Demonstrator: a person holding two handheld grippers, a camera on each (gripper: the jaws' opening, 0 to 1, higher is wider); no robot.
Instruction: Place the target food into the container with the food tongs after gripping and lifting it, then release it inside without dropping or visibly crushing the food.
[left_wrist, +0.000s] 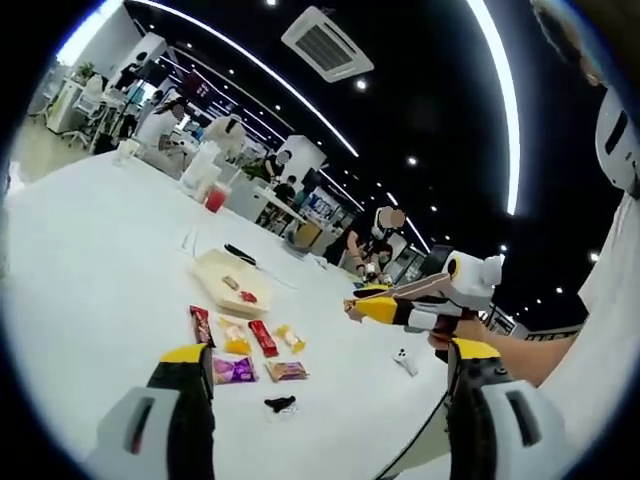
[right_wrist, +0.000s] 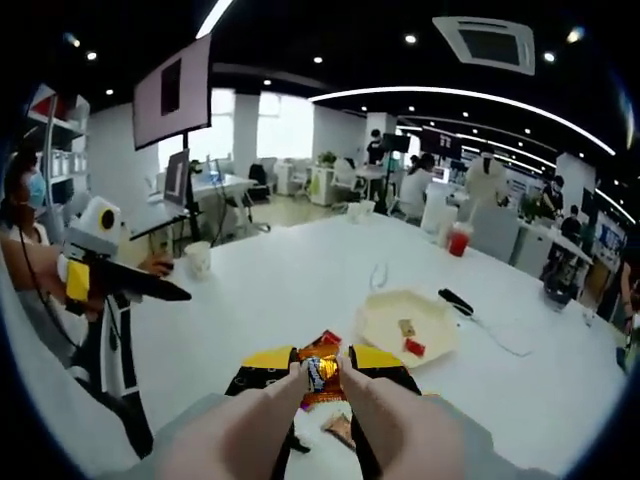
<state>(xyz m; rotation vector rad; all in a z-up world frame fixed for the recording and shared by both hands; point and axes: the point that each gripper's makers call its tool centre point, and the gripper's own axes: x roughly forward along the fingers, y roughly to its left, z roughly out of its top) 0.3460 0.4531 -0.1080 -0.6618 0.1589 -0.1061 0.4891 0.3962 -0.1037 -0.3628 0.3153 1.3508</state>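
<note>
Gripping wrapped snack (right_wrist: 321, 374), label unreadable

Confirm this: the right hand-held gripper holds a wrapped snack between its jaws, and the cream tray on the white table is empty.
Not quite. The right hand-held gripper does hold a wrapped snack, but the cream tray on the white table is not empty: the right gripper view shows two small pieces in it.

White counter (left_wrist: 90, 300); pale cream container (right_wrist: 385, 325); red, yellow and purple snack packets (left_wrist: 245, 350); yellow-and-black tips on the right hand-held gripper (right_wrist: 322, 372), closed on an orange-and-blue wrapper (right_wrist: 320, 375).
</note>
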